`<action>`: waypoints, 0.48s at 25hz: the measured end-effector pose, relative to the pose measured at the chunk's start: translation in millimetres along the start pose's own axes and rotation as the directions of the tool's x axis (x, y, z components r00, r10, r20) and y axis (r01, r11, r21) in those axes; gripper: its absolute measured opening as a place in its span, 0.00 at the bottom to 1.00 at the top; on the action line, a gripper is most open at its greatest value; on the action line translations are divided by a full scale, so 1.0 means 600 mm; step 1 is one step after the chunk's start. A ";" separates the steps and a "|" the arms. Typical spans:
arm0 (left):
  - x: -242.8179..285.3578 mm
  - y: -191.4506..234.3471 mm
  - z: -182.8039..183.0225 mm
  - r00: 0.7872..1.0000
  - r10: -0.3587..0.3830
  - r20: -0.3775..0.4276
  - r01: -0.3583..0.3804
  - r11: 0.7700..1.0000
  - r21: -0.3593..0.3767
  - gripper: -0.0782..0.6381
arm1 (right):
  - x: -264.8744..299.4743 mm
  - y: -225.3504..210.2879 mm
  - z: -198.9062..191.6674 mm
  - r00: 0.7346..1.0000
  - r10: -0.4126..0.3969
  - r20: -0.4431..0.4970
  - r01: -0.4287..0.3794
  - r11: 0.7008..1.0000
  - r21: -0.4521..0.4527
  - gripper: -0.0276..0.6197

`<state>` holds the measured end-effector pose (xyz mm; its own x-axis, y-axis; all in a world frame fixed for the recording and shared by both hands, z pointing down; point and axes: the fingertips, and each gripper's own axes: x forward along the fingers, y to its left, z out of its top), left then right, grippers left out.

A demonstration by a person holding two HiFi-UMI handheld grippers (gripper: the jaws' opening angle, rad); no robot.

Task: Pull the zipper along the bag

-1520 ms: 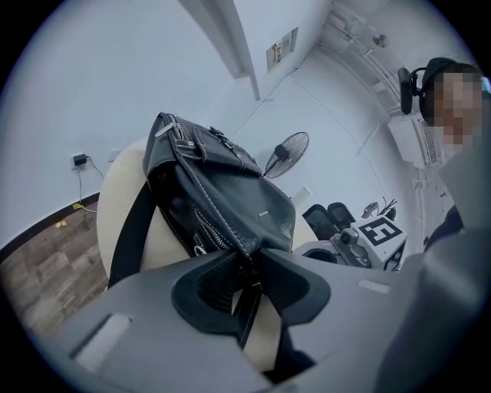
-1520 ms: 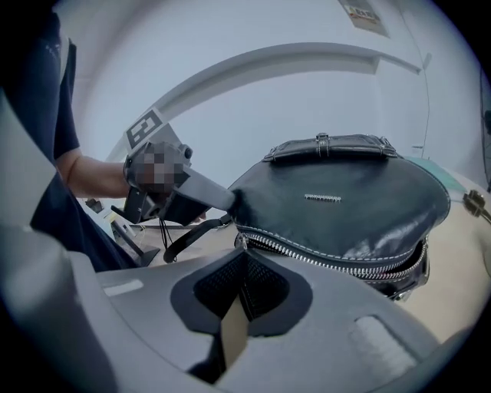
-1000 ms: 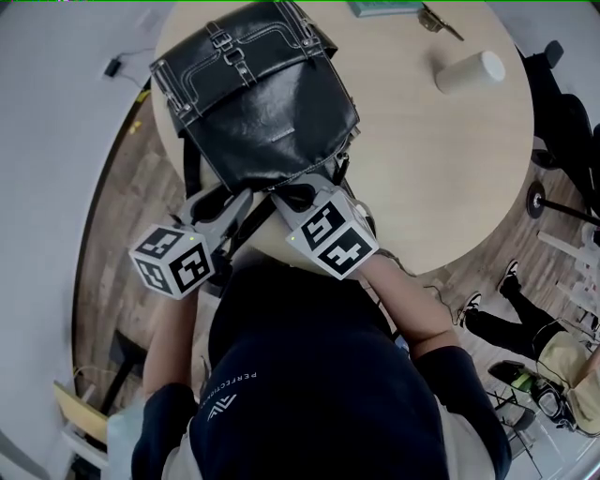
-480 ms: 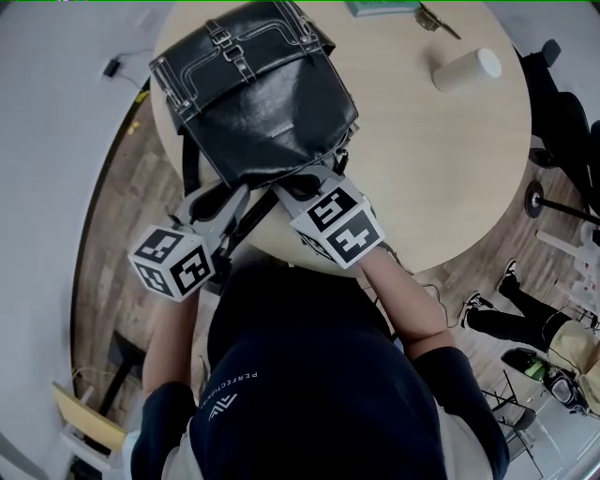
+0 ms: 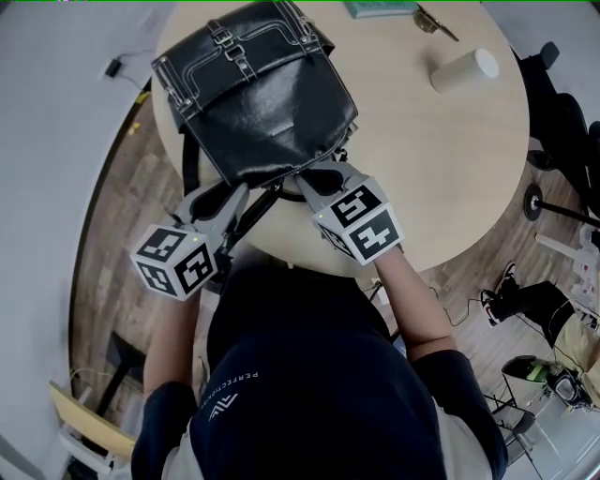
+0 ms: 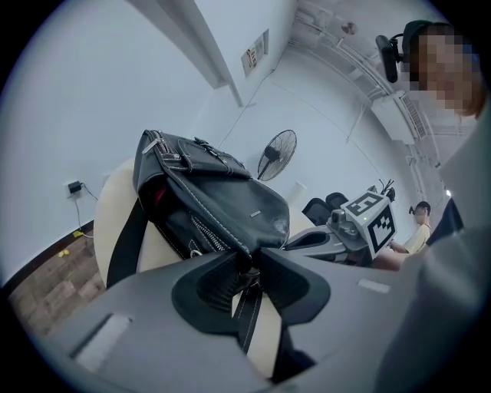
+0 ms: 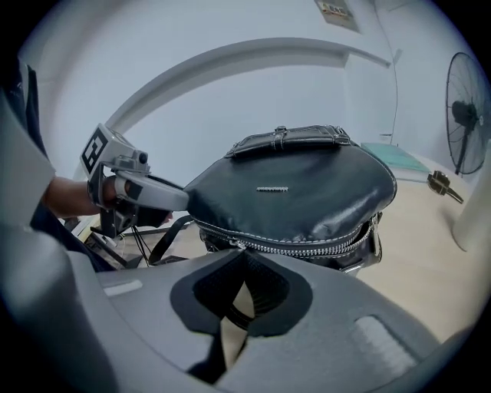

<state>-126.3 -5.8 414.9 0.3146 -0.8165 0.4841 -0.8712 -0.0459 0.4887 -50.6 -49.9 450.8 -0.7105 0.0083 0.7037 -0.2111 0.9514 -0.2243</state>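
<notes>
On round pale table, black bag lying, zipper running rightward away from right gripper, clenched seemingly on zipper pull. Left gripper, having just been closing, pinching bag's near corner opposite.

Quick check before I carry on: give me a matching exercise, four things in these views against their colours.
Things:
1 bag
2 cup
3 book
4 table

Colours:
A green
B light wood
C black
D off-white

Pairs: 1-C; 2-D; 3-A; 4-B
</notes>
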 end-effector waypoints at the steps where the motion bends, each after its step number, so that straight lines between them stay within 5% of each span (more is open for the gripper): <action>1: 0.000 0.000 0.000 1.000 0.000 0.001 0.000 1.000 -0.001 0.25 | -0.001 0.001 0.002 1.000 -0.002 0.003 0.002 1.000 -0.005 0.05; 12: 0.002 0.002 -0.001 0.999 0.031 0.007 -0.031 0.999 -0.006 0.24 | -0.015 0.015 -0.006 1.000 -0.027 -0.003 0.027 0.999 -0.042 0.05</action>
<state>-126.8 -6.6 416.5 0.2847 -0.8213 0.4943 -0.8782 -0.0167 0.4780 -43.5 -40.5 444.8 -0.7023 -0.0167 0.7117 -0.2020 0.9633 -0.1767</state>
